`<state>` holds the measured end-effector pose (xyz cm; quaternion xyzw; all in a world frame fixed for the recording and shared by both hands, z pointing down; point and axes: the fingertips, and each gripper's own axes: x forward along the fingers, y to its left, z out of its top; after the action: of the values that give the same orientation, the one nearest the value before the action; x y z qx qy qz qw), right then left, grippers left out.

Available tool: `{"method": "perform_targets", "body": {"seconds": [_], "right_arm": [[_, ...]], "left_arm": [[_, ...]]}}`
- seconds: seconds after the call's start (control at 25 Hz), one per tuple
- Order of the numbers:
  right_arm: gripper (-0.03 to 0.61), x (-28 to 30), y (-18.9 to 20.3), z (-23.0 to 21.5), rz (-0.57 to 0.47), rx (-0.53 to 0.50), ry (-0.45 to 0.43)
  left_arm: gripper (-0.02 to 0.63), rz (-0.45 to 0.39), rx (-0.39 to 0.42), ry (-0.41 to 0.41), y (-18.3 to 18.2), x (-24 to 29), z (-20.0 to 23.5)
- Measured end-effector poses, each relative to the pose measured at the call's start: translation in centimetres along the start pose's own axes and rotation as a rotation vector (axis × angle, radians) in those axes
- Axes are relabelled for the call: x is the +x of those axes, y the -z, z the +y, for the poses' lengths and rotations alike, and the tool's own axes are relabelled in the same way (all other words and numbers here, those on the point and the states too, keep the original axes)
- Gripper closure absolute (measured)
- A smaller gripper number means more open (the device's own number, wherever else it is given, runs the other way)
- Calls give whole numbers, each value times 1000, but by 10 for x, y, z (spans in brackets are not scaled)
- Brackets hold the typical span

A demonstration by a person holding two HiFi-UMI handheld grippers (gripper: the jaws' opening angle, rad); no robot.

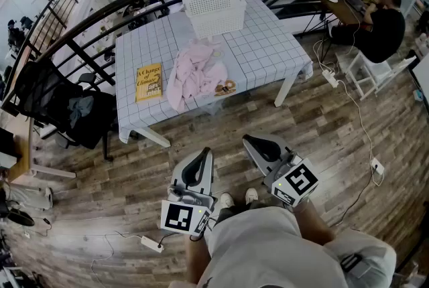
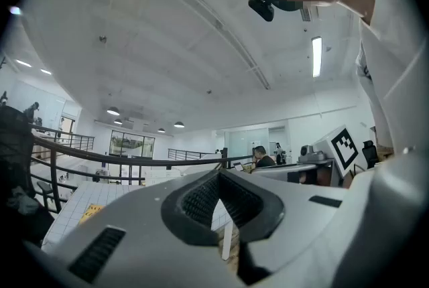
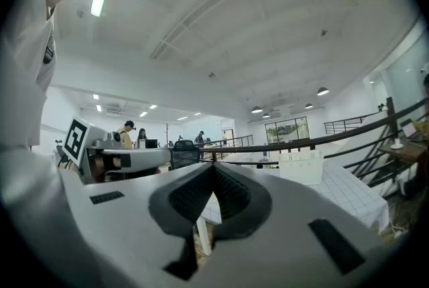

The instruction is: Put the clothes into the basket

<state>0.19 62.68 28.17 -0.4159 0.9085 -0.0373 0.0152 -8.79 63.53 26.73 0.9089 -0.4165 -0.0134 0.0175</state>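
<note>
A heap of pink clothes [image 1: 194, 76] lies on the table with the white checked cloth [image 1: 268, 52]. Behind the heap, at the table's far edge, stands an empty white plastic basket [image 1: 213, 11], also seen small in the right gripper view [image 3: 299, 166]. Both grippers are held low above the wooden floor, well short of the table and touching nothing. My left gripper [image 1: 204, 153] is shut and empty, its jaws meeting at the tips [image 2: 218, 174]. My right gripper [image 1: 249, 140] is likewise shut with nothing in it [image 3: 213, 167].
A yellow book [image 1: 148, 82] and a small patterned item [image 1: 226, 87] lie beside the clothes. A black chair with draped garments [image 1: 70, 112] stands left of the table. A seated person [image 1: 379, 29] and a white chair [image 1: 375, 72] are at right. A power strip [image 1: 151, 244] and cables lie on the floor.
</note>
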Motion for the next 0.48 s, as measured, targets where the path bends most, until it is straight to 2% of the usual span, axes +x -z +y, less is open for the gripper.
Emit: {"method": "perform_targets", "body": {"seconds": [0.48], "right_arm": [[563, -11, -7, -22, -54, 12, -43]], "left_arm": [[611, 2, 11, -32, -1, 20, -14]]}}
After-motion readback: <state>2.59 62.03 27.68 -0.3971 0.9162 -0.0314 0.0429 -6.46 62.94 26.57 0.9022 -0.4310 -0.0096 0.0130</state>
